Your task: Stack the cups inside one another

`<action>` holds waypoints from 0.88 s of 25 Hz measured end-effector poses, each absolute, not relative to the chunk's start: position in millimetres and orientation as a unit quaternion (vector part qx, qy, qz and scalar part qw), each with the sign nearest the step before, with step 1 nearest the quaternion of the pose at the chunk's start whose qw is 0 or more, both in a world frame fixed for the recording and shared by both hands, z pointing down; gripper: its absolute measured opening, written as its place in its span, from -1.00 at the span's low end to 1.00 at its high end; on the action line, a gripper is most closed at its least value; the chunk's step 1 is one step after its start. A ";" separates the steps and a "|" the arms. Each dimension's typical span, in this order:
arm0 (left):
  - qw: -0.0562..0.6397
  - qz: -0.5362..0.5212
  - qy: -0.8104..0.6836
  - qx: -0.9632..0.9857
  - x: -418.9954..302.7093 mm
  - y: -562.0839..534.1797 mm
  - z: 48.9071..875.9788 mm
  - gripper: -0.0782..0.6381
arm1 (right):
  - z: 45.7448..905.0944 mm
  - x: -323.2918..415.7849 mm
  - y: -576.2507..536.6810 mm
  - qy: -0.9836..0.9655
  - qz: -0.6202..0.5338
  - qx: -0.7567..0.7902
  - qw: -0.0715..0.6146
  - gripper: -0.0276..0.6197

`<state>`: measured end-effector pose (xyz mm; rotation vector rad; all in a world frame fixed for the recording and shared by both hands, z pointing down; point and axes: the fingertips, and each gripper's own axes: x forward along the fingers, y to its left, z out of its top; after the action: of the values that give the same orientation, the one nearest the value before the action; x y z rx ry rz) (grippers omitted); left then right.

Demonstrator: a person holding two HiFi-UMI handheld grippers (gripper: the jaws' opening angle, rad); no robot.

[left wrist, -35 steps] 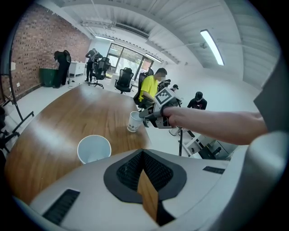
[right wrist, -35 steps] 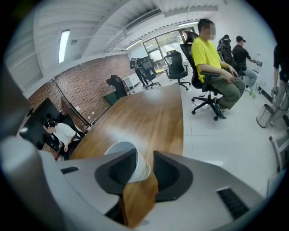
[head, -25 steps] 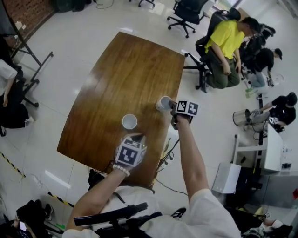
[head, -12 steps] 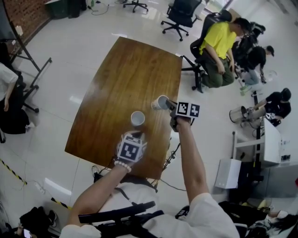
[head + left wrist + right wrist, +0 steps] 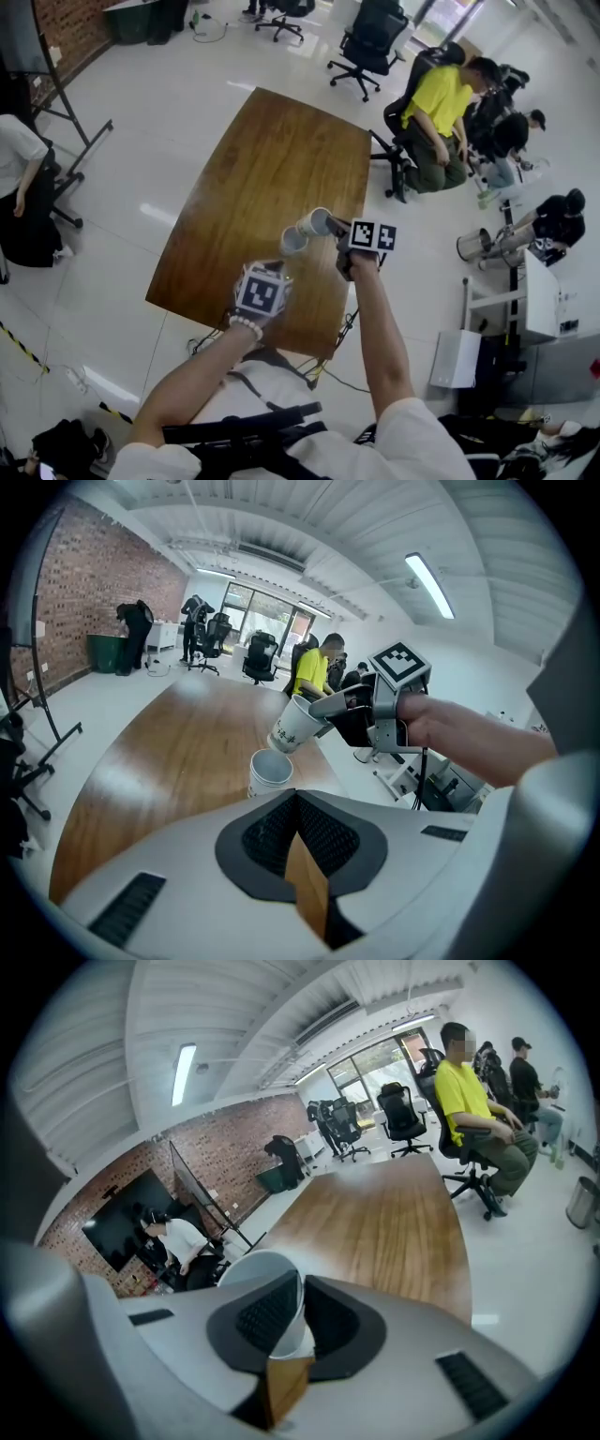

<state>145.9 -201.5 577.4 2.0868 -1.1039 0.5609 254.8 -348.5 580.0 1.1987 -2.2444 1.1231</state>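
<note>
Brown wood-grain tabletop [image 5: 253, 159] fills the middle of the head view, with both of my hand-held grippers over its near end. My right gripper [image 5: 333, 225] is clamped on the wall of a white paper cup [image 5: 315, 222] near the rim, one pad inside the mouth and one outside, as the right gripper view shows. This held cup is tilted and clear of the table; in the left gripper view its mouth points toward 1 o'clock and its base toward 7 o'clock. A second white paper cup [image 5: 293, 240] stands upright on the table, mouth open, just beside the held cup at that cup's 7 o'clock. From the left gripper view the held cup's base hangs close above the standing cup's rim; whether the two touch I cannot tell. My left gripper [image 5: 272, 272] has its jaws pressed together with nothing between them, and it sits at the standing cup's 7 o'clock, apart from it. A person in a yellow shirt [image 5: 441, 94] sits on a black office chair at the table's 2 o'clock.
</note>
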 end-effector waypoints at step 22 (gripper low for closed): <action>0.376 0.202 -0.450 0.784 109.7 -196.7 585.0 -0.79 | 622.5 218.5 -329.9 -0.791 0.347 0.408 0.297 -0.83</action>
<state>109.7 -196.7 585.0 2.0065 -1.1502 0.5162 218.5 -329.9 622.5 1.0853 -2.1016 0.9219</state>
